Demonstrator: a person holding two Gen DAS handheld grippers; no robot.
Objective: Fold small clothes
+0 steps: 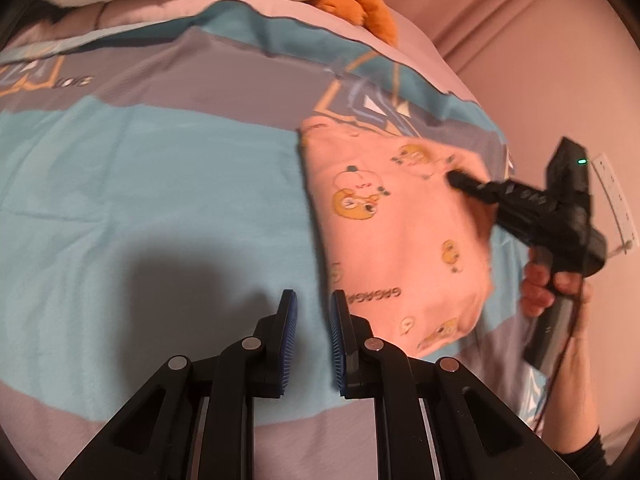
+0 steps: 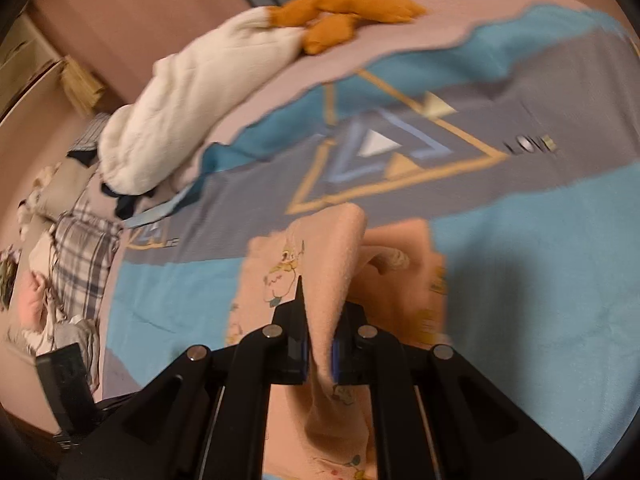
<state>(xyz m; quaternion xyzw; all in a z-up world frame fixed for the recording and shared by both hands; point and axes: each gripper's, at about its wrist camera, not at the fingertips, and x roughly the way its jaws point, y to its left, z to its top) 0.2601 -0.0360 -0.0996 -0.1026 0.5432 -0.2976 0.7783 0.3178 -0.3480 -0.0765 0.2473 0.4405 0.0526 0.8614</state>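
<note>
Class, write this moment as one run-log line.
step: folding | right tool: shut on pink cartoon-print cotton garment, edge lifted | left tool: empty, narrow gap, over blue-grey bedspread

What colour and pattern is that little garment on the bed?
The garment is peach-pink with yellow cartoon animal prints, clearest in the left wrist view.

A bed is covered by a blue, grey and pink bedspread [image 1: 140, 168] printed with triangles. A white plush toy [image 2: 184, 120] with orange feet [image 2: 340, 16] is laid toward twelve o'clock. A plaid cloth [image 2: 84, 256] is seen at nine o'clock.
</note>
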